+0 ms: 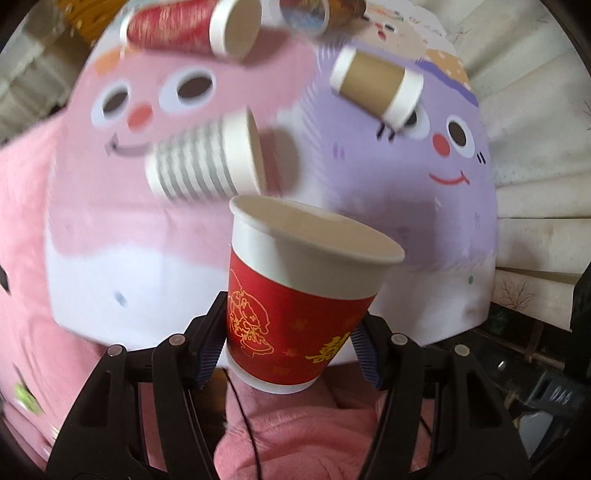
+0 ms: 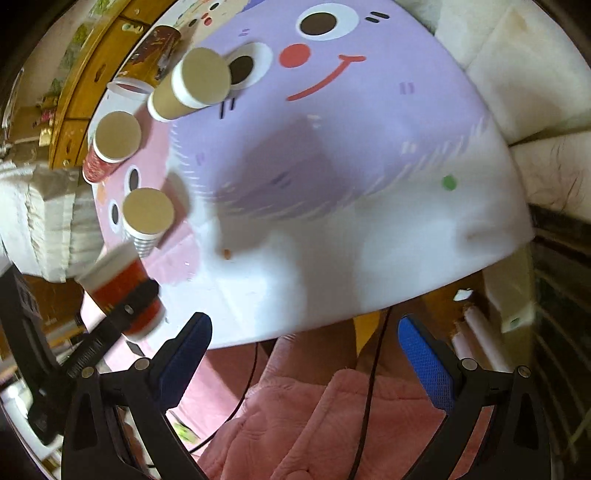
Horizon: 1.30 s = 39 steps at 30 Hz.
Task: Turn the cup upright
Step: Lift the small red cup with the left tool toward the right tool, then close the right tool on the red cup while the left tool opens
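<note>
My left gripper (image 1: pixel 288 343) is shut on a red paper cup (image 1: pixel 295 306) with gold print and a white rim. It holds the cup in the air, mouth up and slightly tilted, above the near edge of the cartoon-face table (image 1: pixel 110 240). The same cup (image 2: pixel 118 284) shows at the left of the right wrist view, between the left gripper's black fingers. My right gripper (image 2: pixel 304 350) is open and empty, off the near edge of the table (image 2: pixel 369 221).
Several other paper cups stand on the table: a grey-striped one (image 1: pixel 207 162), a brown one (image 1: pixel 376 86), a red patterned one (image 1: pixel 192 27). In the right wrist view they stand at the left, the striped one (image 2: pixel 147 218) among them. A pink garment (image 2: pixel 332 424) is below.
</note>
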Motion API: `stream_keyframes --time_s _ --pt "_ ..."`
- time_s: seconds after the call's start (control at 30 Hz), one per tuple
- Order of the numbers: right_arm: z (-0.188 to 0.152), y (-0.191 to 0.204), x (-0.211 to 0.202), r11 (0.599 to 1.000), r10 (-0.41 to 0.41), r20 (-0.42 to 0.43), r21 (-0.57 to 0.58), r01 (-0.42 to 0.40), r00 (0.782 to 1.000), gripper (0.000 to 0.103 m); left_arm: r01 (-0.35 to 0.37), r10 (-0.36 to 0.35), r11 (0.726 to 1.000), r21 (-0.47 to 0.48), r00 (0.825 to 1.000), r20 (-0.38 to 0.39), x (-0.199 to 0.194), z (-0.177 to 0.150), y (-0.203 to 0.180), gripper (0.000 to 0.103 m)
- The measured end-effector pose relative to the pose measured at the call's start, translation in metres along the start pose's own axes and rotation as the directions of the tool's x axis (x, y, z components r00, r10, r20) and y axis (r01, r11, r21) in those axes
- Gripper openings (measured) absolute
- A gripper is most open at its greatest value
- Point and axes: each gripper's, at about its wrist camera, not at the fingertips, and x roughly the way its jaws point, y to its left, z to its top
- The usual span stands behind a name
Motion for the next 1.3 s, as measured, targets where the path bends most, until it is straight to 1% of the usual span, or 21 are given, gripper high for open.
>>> stream_keyframes --time_s 0.17,0.33,0.47,0.57,0.7,0.8,0.87,0.93,1.13,1.23,1.3 --pt "0.020 -0.015 -0.007 0.995 -0.052 -0.012 -0.081 0.051 0.999 0.102 0.027 -0.029 0.995 -0.092 0.999 -0.014 0.036 -0.031 -0.010 0.059" --pt "0.034 -0.022 -0.004 0.985 -0.099 -0.045 -0.150 0.091 0.994 0.102 0.054 -0.056 0.987 -0.154 0.998 -0.007 0.056 -0.041 -0.016 0.059" --pt "0.044 -0.023 0.004 0.973 -0.129 -0.074 -0.201 0.112 0.989 0.102 0.059 -0.063 0.980 -0.190 0.998 -0.010 0.069 -0.038 -0.017 0.060" --pt "0.047 -0.023 0.008 0.967 -0.132 -0.085 -0.229 0.109 0.988 0.102 0.064 -0.069 0.977 -0.201 0.997 -0.017 0.075 -0.033 -0.016 0.059" --pt "0.049 -0.026 0.011 0.968 -0.128 -0.091 -0.230 0.104 0.988 0.102 0.078 -0.088 0.972 -0.220 0.996 -0.033 0.086 -0.037 -0.009 0.059" --pt "0.047 -0.032 0.009 0.972 -0.114 -0.092 -0.215 0.092 0.989 0.102 0.079 -0.092 0.974 -0.214 0.994 -0.051 0.087 -0.041 -0.001 0.061" --pt "0.048 -0.035 0.009 0.976 -0.102 -0.094 -0.204 0.081 0.990 0.102 0.065 -0.079 0.979 -0.193 0.994 -0.070 0.088 -0.039 -0.001 0.067" --pt "0.049 -0.037 0.009 0.979 -0.089 -0.099 -0.191 0.069 0.991 0.102 0.047 -0.061 0.984 -0.174 0.995 -0.081 0.089 -0.039 -0.002 0.077" --pt "0.042 -0.033 0.013 0.985 -0.048 -0.110 -0.168 0.029 0.993 0.102 0.020 -0.035 0.989 -0.149 0.995 -0.097 0.078 -0.043 0.001 0.079" --pt "0.038 -0.022 0.011 0.984 -0.030 -0.095 -0.178 0.013 0.995 0.102 0.026 -0.040 0.988 -0.150 0.995 -0.091 0.067 -0.045 0.008 0.079" --pt "0.035 -0.012 0.008 0.981 -0.022 -0.069 -0.195 0.008 0.997 0.102 0.032 -0.044 0.990 -0.139 0.996 -0.084 0.060 -0.046 0.013 0.079"
